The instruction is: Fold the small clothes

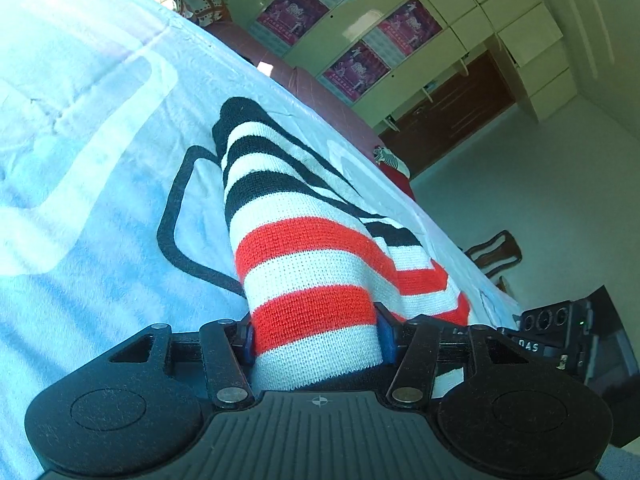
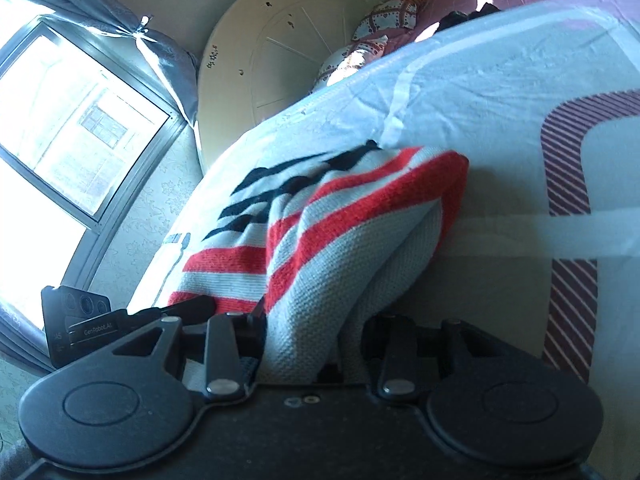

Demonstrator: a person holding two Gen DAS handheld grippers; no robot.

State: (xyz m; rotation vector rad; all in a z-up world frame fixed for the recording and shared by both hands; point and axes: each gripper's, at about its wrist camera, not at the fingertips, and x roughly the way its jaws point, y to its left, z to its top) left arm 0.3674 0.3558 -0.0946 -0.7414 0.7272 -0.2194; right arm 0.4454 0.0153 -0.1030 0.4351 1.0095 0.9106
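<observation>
A knit garment with red, white and black stripes (image 1: pixel 304 240) lies bunched on the pale blue bed sheet (image 1: pixel 80 160). Its red-and-white end runs back between the blue pads (image 1: pixel 386 338) of my left gripper (image 1: pixel 316 336), which is shut on it. In the right wrist view the same garment (image 2: pixel 340 208) rises in a thick fold from the sheet (image 2: pixel 480 100) into my right gripper (image 2: pixel 316 320), also shut on it. The right gripper's pads are hidden by cloth. The two grippers sit side by side at the near edge of the garment.
The bed edge drops off to the floor (image 1: pixel 540 200) on the right of the left wrist view. Beyond stand a wardrobe with posters (image 1: pixel 360 40), a brown door (image 1: pixel 452 112) and a wooden chair (image 1: pixel 496 252). Patterned pillows (image 2: pixel 384 20), a round white board (image 2: pixel 276 40) and a window (image 2: pixel 72 128) lie past the bed.
</observation>
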